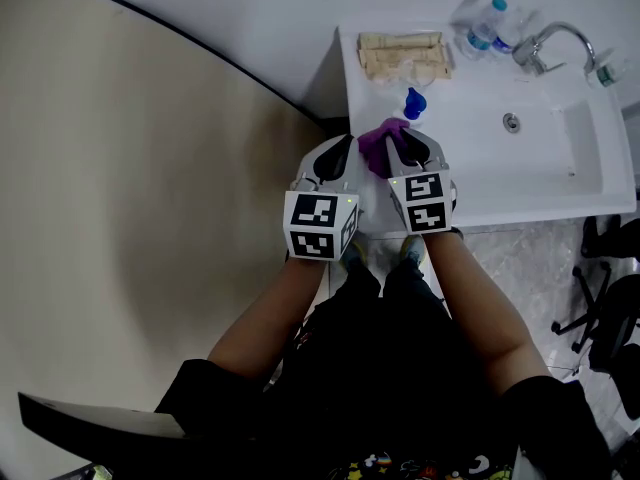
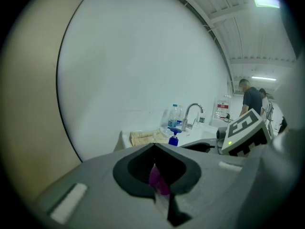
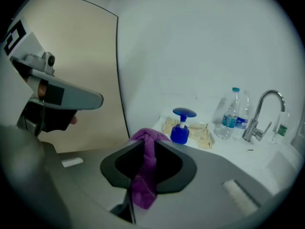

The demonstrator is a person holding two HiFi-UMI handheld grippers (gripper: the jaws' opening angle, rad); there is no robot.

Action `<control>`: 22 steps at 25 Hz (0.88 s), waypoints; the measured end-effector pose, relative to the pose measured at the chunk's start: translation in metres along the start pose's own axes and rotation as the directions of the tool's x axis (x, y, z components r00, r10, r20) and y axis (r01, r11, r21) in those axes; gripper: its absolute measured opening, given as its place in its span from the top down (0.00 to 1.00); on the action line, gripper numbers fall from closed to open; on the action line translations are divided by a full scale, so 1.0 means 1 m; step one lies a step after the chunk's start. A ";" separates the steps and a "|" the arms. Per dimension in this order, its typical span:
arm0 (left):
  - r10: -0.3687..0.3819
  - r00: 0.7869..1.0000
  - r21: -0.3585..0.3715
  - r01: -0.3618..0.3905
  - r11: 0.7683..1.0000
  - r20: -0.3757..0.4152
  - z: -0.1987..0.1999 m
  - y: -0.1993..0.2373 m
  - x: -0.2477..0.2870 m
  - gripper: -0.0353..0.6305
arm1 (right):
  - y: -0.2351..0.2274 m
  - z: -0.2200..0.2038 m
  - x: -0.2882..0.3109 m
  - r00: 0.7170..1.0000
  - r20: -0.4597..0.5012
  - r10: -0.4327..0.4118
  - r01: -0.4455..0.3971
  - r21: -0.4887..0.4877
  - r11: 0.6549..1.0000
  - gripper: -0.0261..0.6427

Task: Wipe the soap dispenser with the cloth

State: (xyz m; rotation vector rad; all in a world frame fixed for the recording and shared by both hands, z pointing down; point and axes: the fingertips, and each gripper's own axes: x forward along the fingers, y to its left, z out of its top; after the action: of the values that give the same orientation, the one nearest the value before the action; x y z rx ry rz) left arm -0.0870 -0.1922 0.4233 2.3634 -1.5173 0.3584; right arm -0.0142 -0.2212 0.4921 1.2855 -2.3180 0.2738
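Note:
The blue pump soap dispenser (image 1: 414, 103) stands on the white counter, left of the basin. In the right gripper view the dispenser (image 3: 181, 128) is just beyond my jaws. My right gripper (image 1: 400, 140) is shut on a purple cloth (image 3: 145, 175), which bunches out past the jaw tips and hangs back through them. The cloth (image 1: 378, 140) sits a little short of the dispenser. My left gripper (image 1: 347, 144) is beside it on the left, jaws closed. A strip of purple cloth (image 2: 159, 182) shows pinched between them, and the dispenser (image 2: 173, 138) is farther off.
A folded beige towel (image 1: 405, 53) lies behind the dispenser. Two water bottles (image 1: 485, 28) and a chrome tap (image 1: 545, 46) stand at the back of the white sink (image 1: 560, 158). A wall is on the left. People (image 2: 250, 99) stand far off. A chair base (image 1: 595, 313) is at right.

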 end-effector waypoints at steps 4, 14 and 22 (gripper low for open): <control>-0.020 1.000 0.010 0.020 1.000 0.008 0.006 0.006 -0.002 0.95 | 0.004 0.021 0.000 0.998 0.045 -0.041 0.041 0.005 0.999 0.82; -0.050 0.999 0.026 0.051 0.998 -0.014 -0.002 0.027 -0.003 0.95 | 0.008 0.012 0.022 0.992 0.031 -0.120 0.119 0.031 0.992 0.82; -0.066 0.997 0.029 0.067 0.997 -0.045 -0.015 0.030 0.008 0.95 | 0.006 -0.030 0.045 0.993 -0.057 -0.104 0.107 0.034 0.994 0.82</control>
State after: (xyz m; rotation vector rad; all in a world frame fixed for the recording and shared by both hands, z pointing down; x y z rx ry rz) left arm -0.1114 -0.2045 0.4434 2.4066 -1.4195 0.4186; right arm -0.0306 -0.2397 0.5410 1.3959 -2.2004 0.3144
